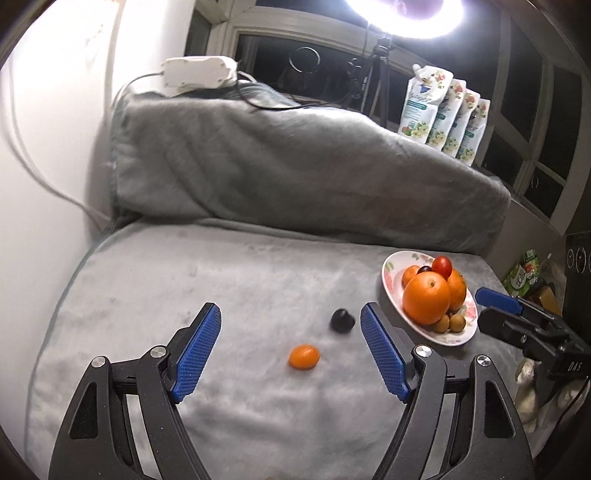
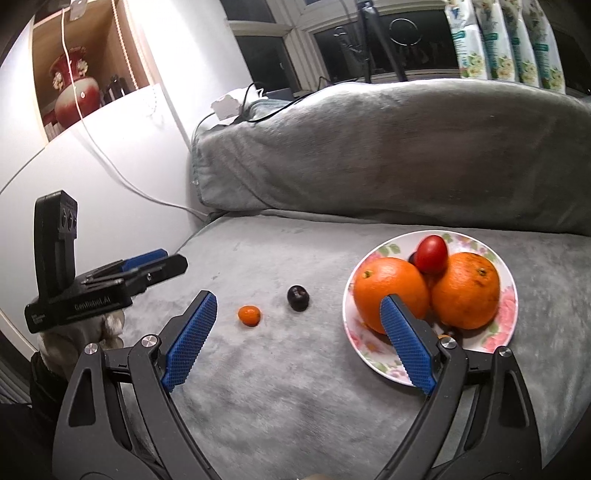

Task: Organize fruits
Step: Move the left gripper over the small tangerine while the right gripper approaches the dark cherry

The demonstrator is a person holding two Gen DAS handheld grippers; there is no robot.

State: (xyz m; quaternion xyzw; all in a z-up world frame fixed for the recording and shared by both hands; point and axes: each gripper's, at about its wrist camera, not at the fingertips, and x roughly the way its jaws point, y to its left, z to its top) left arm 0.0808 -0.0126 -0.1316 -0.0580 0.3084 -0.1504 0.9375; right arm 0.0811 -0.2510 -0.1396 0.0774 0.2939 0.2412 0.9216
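A grey plush blanket (image 1: 229,280) covers the seat and the raised backrest (image 1: 295,170) behind it. On top of the backrest sits a white power adapter (image 1: 197,75) with cables trailing off. 4 floral refill pouches (image 1: 445,114) stand in a row on the windowsill, beside a tripod (image 1: 382,70) under a bright ring light (image 1: 406,14). A red and white vase (image 2: 72,92) stands in a wooden wall niche (image 2: 122,40).

Grey blanket-covered sofa (image 1: 295,177), white wall (image 1: 48,147), dark windows (image 1: 273,55).
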